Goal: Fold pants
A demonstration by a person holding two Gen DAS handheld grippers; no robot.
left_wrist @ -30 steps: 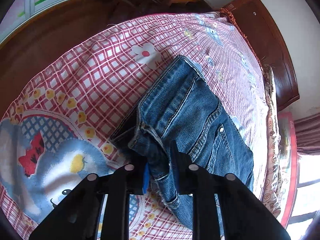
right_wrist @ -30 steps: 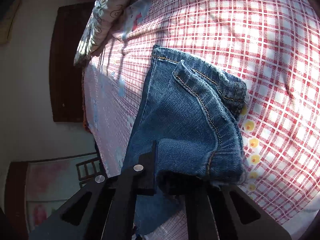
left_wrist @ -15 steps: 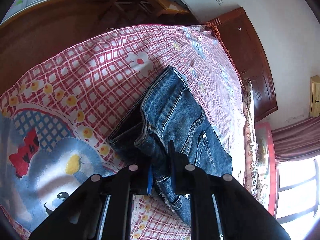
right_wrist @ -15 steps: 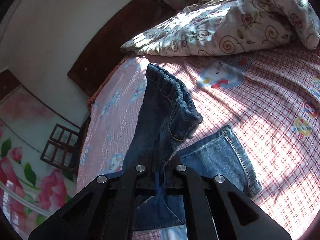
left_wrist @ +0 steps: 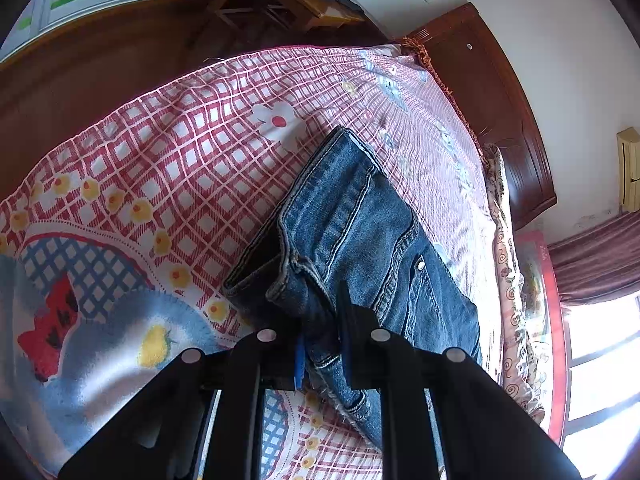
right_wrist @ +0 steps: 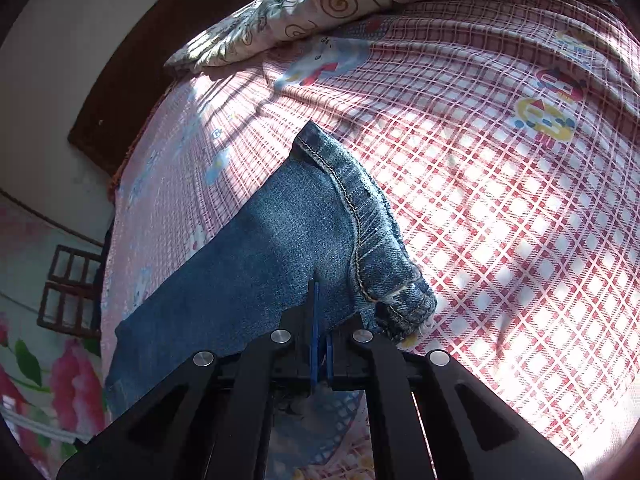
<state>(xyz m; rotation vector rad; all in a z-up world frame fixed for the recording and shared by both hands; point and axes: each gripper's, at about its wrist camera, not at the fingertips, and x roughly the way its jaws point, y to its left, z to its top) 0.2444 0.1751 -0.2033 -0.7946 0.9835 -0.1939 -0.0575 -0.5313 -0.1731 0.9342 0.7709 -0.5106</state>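
Observation:
Blue denim pants lie folded on the red-checked bedspread. My left gripper is shut on a bunched denim edge near the waistband and holds it just above the bed. In the right wrist view the pants run from my fingers toward the pillow, with a stitched hem curling on the right. My right gripper is shut on the denim edge, with its blue pads almost touching.
A floral pillow lies at the head of the bed by the dark wooden headboard. A wooden chair stands on the brown floor beyond the bed edge. A window is at the right.
My right gripper has lowered the lifted denim toward the bed, so the pants lie flatter. My left gripper keeps its hold and has shifted only slightly.

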